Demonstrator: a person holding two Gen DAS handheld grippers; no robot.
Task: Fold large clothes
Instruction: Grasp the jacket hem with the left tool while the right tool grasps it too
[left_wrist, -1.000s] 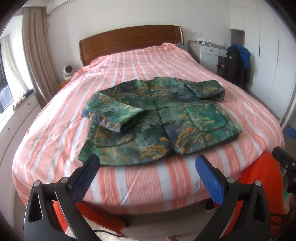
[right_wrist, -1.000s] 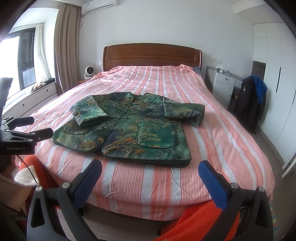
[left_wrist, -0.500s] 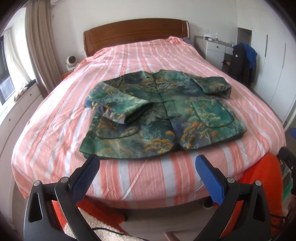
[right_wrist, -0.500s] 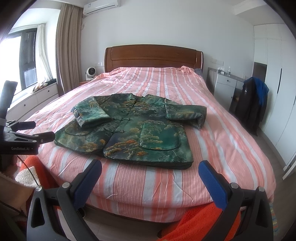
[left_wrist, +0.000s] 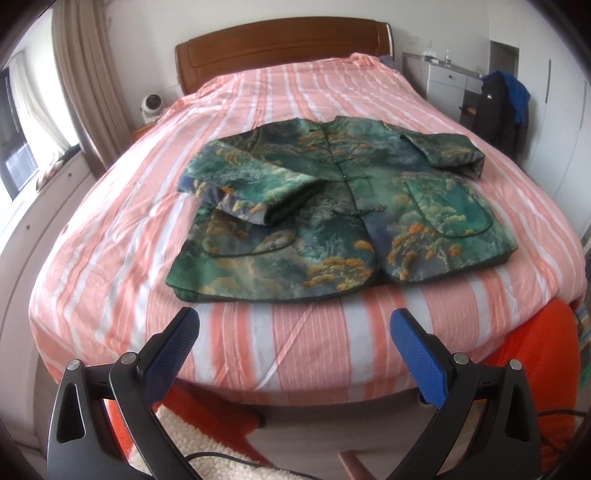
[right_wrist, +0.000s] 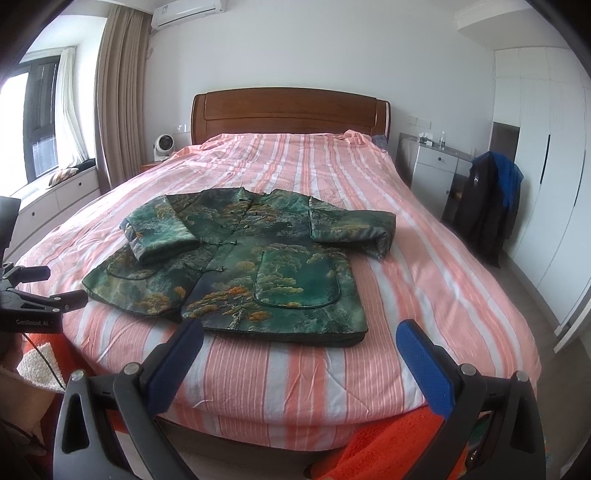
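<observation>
I am holding my left gripper (left_wrist: 291, 326) out over the foot of the wide bed with the pink-and-white striped cover (left_wrist: 122, 236), its blue-padded fingers (left_wrist: 173, 347) spread wide apart and gripping nothing. My right gripper (right_wrist: 299, 338) is hovering the same way, fingers parted and empty, just short of the near hem.

The green padded jacket with a gold-and-blue landscape print (left_wrist: 332, 206) is lying flat, front up and buttoned, in the middle of the bed, hem toward me. One sleeve (left_wrist: 251, 188) is lying folded across the chest on my left; the other sleeve (right_wrist: 351, 229) is lying bent along the shoulder on my right, sticking out past the body. I judge the fold to be at an early stage, with the body not yet doubled over.

I am keeping both grippers wide because the quilted cloth looks thick, and a broad mouth should take a hem corner or cuff cleanly. I expect it to handle stiffly and spring back, so each crease may need pressing.
</observation>
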